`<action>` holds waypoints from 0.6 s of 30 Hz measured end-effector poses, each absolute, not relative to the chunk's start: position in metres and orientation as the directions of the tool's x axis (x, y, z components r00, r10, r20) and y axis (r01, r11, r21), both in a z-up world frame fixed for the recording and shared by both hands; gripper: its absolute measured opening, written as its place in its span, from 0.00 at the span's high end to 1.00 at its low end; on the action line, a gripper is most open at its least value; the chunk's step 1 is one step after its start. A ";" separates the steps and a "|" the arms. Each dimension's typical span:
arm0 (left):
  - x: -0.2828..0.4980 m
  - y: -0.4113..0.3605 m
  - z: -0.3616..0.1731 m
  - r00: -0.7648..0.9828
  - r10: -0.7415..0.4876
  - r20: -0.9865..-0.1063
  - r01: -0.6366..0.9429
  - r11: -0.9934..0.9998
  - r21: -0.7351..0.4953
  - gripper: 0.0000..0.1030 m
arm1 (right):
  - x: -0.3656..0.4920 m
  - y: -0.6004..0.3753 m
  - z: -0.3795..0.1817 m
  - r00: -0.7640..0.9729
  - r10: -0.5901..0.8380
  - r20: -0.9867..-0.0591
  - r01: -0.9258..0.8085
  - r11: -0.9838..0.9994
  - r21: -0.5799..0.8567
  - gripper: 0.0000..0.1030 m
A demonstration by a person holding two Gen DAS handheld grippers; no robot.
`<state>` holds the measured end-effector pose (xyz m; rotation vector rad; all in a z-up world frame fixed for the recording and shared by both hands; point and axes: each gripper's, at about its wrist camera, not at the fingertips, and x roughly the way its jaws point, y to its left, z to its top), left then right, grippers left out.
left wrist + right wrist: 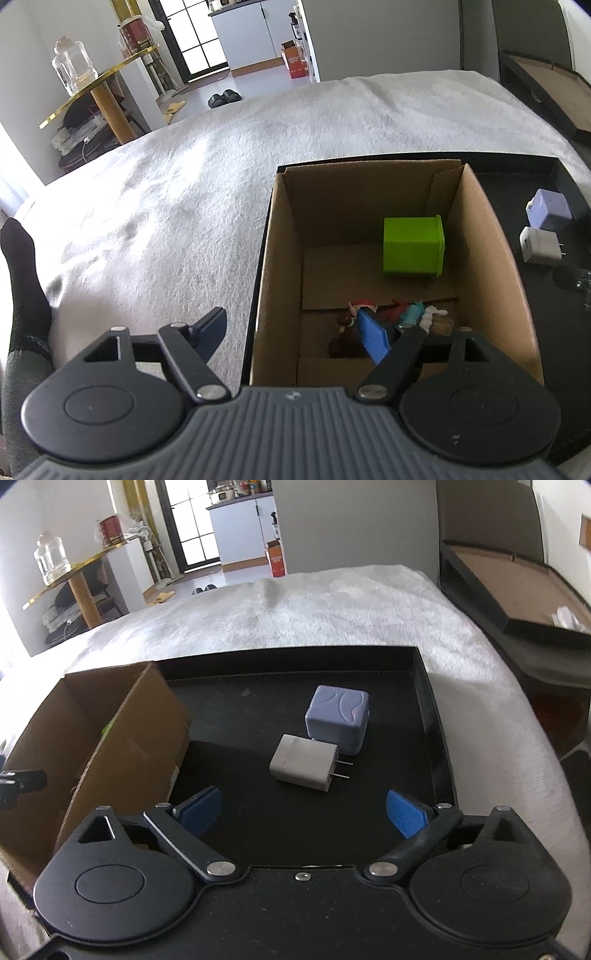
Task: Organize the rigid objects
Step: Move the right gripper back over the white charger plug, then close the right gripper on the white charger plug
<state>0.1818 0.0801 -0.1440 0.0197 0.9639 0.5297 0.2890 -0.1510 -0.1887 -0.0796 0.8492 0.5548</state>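
Note:
A cardboard box [491, 258] stands in the left part of a black tray [424, 701]. Inside the box lie a green cube container [412, 245] and a small colourful figurine [402, 314]. My left gripper [291, 332] is open and empty, straddling the box's left wall, with one fingertip [373, 338] inside over the figurine. In the right wrist view a lavender cube charger [338, 716] and a white plug adapter [304, 762] lie on the tray. My right gripper [303, 812] is open and empty, just in front of the adapter.
The tray sits on a white fuzzy blanket [184, 184]. The box [110, 731] is left of my right gripper. A black-lidded flat box [517, 590] lies off the bed at the right. A gold side table with a glass jar [70, 66] stands far left.

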 end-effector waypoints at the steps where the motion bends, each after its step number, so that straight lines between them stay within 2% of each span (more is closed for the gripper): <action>1: 0.184 0.080 -0.145 0.451 0.441 -0.776 -0.419 0.872 0.252 0.26 | 0.292 -0.150 -0.191 0.524 0.430 -0.735 -0.489 0.859 0.153 0.06; 13: 0.198 0.079 -0.151 0.420 0.448 -0.790 -0.412 0.869 0.274 0.26 | 0.322 -0.133 -0.213 0.510 0.369 -0.777 -0.423 0.894 0.147 0.09; 18: 0.201 0.080 -0.151 0.416 0.451 -0.790 -0.412 0.868 0.278 0.26 | 0.330 -0.121 -0.218 0.506 0.348 -0.789 -0.400 0.905 0.143 0.18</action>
